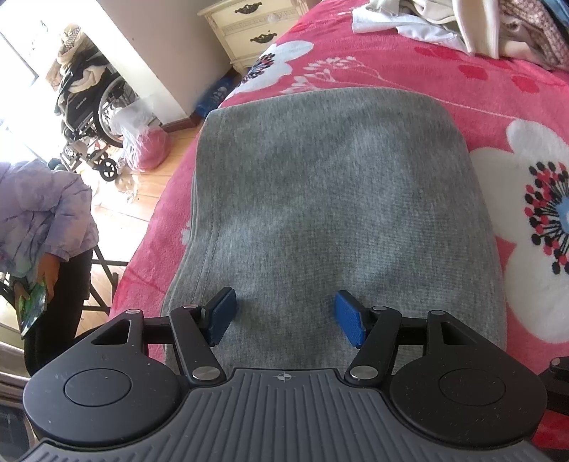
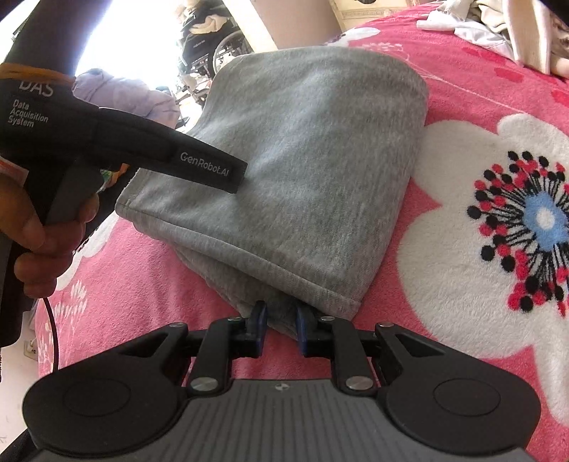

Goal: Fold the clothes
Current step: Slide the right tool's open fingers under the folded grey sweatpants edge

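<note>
A grey knit garment point(image 1: 320, 199) lies folded in layers on a pink floral blanket point(image 1: 498, 106). My left gripper point(image 1: 286, 316) hovers over its near end, open, with bare grey cloth showing between the blue pads point(image 1: 350, 318). In the right wrist view the same garment point(image 2: 302, 160) shows its stitched hem toward me. My right gripper point(image 2: 280, 318) is shut on a bunch of the lower grey layer that sticks out under that hem. A hand point(image 2: 42, 241) holds the left gripper's black handle point(image 2: 71, 192) at the left, above the garment's corner.
A pile of loose clothes point(image 1: 462, 25) lies at the far end of the bed. The bed's edge runs down the left, with wooden floor beyond. There stand a cream nightstand point(image 1: 249, 28), a wheelchair point(image 1: 92, 106) and a person in a lilac jacket point(image 1: 42, 213).
</note>
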